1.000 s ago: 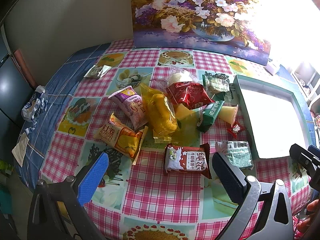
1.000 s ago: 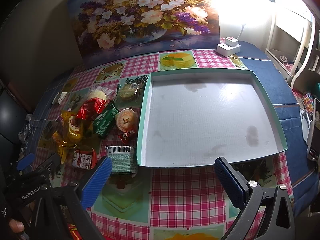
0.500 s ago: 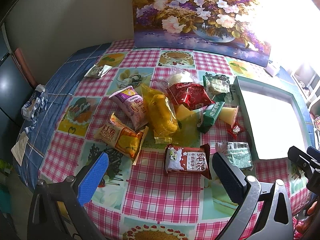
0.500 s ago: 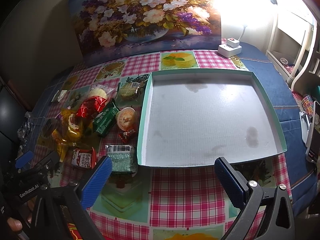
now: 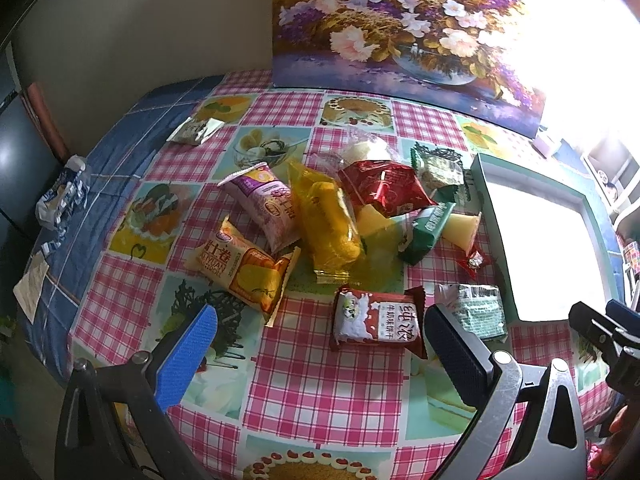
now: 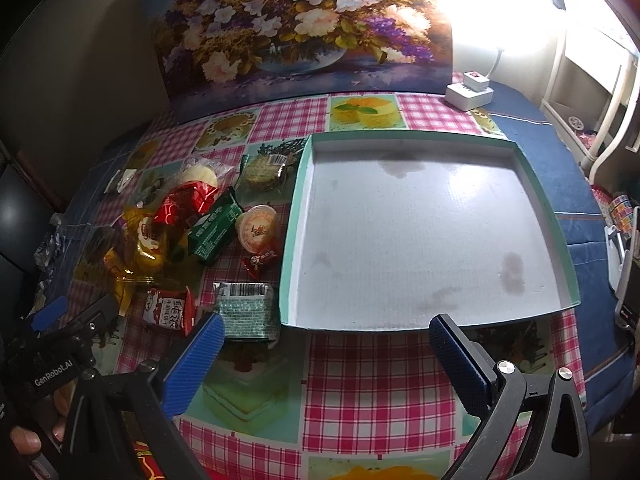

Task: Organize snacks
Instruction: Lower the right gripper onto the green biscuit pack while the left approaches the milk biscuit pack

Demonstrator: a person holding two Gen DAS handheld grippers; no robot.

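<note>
**Both grippers poised above the snack table**

While both hover over the checked tablecloth, the left gripper and right gripper are spread wide, holding nothing. "GenRobot.AI" is printed on the left one's body. Snack packets lie heaped left of the shallow teal-rimmed tray; a red-and-white biscuit pack lies nearest.

I see the snacks heaped left of the tray, which is shallow, teal-rimmed, white inside and holds nothing. A yellow bag lies mid-pile with a purple packet and an orange roll pack to its left. A red biscuit pack and a green wafer pack lie flat nearest me.
</note>
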